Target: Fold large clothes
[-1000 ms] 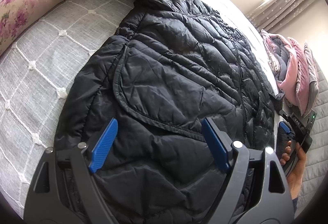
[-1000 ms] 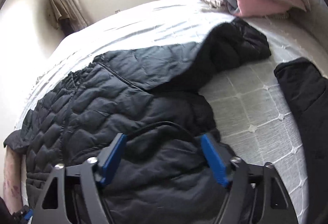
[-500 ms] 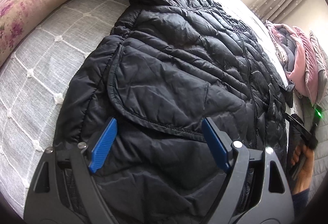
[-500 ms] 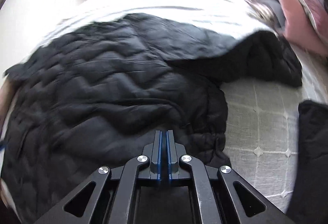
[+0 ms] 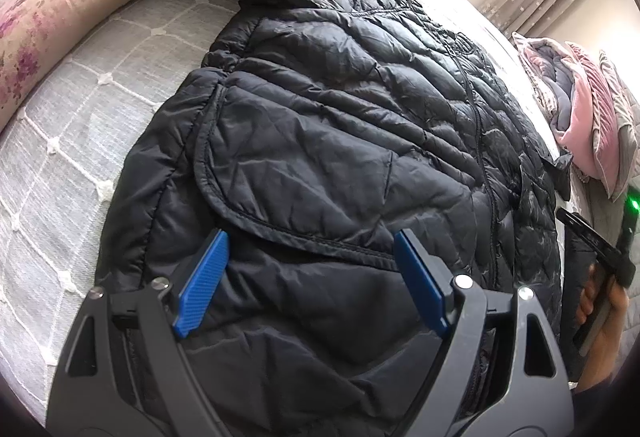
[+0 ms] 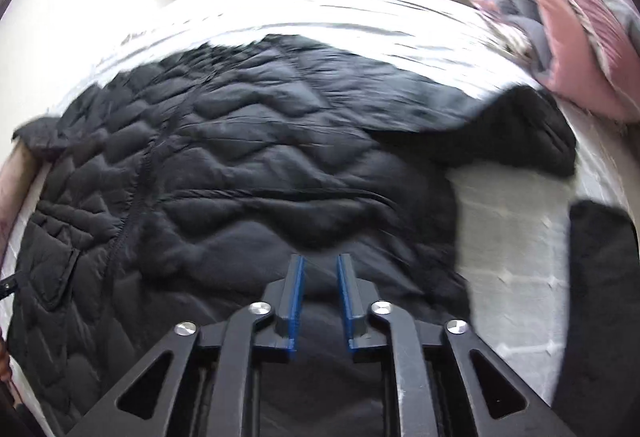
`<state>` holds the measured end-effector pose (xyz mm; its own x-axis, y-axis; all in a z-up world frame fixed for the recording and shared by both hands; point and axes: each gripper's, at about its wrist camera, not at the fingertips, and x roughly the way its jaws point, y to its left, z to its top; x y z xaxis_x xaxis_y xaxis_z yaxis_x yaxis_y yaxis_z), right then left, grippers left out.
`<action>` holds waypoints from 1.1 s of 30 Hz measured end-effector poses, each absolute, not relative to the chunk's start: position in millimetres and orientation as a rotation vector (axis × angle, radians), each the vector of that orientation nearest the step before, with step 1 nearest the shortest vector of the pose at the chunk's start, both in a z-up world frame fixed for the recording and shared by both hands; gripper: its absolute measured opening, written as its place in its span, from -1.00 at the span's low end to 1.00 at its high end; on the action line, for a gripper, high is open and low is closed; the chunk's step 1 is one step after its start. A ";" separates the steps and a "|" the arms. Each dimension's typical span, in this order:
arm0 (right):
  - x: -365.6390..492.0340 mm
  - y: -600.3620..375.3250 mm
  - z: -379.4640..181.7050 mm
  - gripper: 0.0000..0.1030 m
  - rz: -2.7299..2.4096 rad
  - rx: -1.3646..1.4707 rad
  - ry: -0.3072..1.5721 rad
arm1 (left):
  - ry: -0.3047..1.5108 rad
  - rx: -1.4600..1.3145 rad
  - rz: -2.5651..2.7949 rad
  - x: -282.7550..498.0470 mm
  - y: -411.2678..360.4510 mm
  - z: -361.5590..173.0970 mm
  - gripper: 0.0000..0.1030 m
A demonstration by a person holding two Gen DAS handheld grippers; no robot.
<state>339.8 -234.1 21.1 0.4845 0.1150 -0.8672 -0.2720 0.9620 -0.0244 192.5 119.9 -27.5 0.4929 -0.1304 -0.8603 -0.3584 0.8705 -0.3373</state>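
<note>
The black quilted puffer jacket (image 5: 344, 141) lies spread flat on a bed w/ a grey quilted cover (image 5: 80, 125), front up, zipper running down the middle; its collar end reaches toward a floral bolster (image 5: 60, 9) at the bed's edge, one sleeve (image 6: 532, 133) stretches out to the side toward a pile of pink and grey bedding (image 6: 568, 37). The left gripper (image 5: 312, 277) hovers over the jacket's hem area, blue pads spread wide, nothing pinched between them (a curved seam of the fabric shows in the gap). The right gripper (image 6: 320, 297) is above the other side of the jacket, jaws only partly apart and opening; fabric shows behind the gap but nothing is pinched, and this view is blurred. In the left view a hand (image 5: 600, 321) holds the right tool's handle at the frame edge. Another dark garment (image 6: 600, 297) lies separately on the cover, apart from the jacket.
</note>
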 end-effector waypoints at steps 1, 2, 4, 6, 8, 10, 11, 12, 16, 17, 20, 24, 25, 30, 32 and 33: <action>345.1 -223.7 19.2 0.51 0.231 -0.165 1.054 | 1.059 -0.524 0.145 192.4 120.7 -27.4 0.64; 352.9 -213.8 17.5 0.73 0.206 -0.147 1.075 | 1.060 -0.528 0.143 192.4 121.5 -27.3 0.64; 369.3 -199.4 17.5 0.75 0.173 -0.057 1.098 | 1.060 -0.533 0.140 192.4 124.1 -27.2 0.64; 388.8 -198.0 10.7 0.75 0.086 0.089 1.182 | 1.060 -0.541 0.141 190.9 126.3 -27.0 0.64; 405.6 -200.5 -3.2 0.75 -0.028 0.191 1.286 | 1.060 -0.550 0.135 190.3 128.4 -26.6 0.64; 418.1 -194.7 -15.0 0.75 -0.138 0.146 1.314 | 1.060 -0.554 0.133 190.1 129.1 -26.6 0.64; 423.3 -192.1 -21.1 0.75 -0.173 0.111 1.318 | 1.060 -0.556 0.131 189.8 129.4 -26.5 0.64; 426.0 -193.3 -27.8 0.73 -0.185 0.122 1.326 | 1.060 -0.558 0.128 189.5 129.9 -26.3 0.64; 420.4 -206.5 -37.6 -0.18 -0.207 0.196 1.293 | 1.057 -0.567 0.123 188.7 131.0 -25.2 0.64; 416.6 -209.5 -35.2 -0.44 -0.215 0.198 1.279 | 1.057 -0.568 0.121 189.0 130.5 -25.0 0.64; 394.8 -224.0 -22.6 -0.84 -0.194 0.264 1.231 | 1.058 -0.570 0.118 187.6 130.4 -24.6 0.64; 342.4 -242.1 1.7 -0.84 -0.141 0.388 1.088 | 1.057 -0.576 0.118 186.7 131.0 -23.9 0.64; 324.8 -245.9 6.7 -0.84 -0.127 0.416 1.046 | 1.056 -0.578 0.117 186.6 131.0 -23.7 0.64; 259.7 -259.3 5.8 -0.84 -0.137 0.496 0.955 | 1.057 -0.565 0.120 188.0 127.4 -24.0 0.64; 239.9 -267.5 0.2 -0.84 -0.153 0.561 0.913 | 1.059 -0.558 0.121 188.7 125.7 -24.8 0.64; 231.4 -271.0 -2.5 -0.82 -0.151 0.592 0.890 | 1.059 -0.555 0.123 189.1 125.2 -25.2 0.64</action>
<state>231.4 -271.0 -2.5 0.6303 0.1154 -0.7678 0.3621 0.8310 0.4222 189.1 125.2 -25.2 0.4966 -0.1654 -0.8521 -0.3555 0.8568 -0.3735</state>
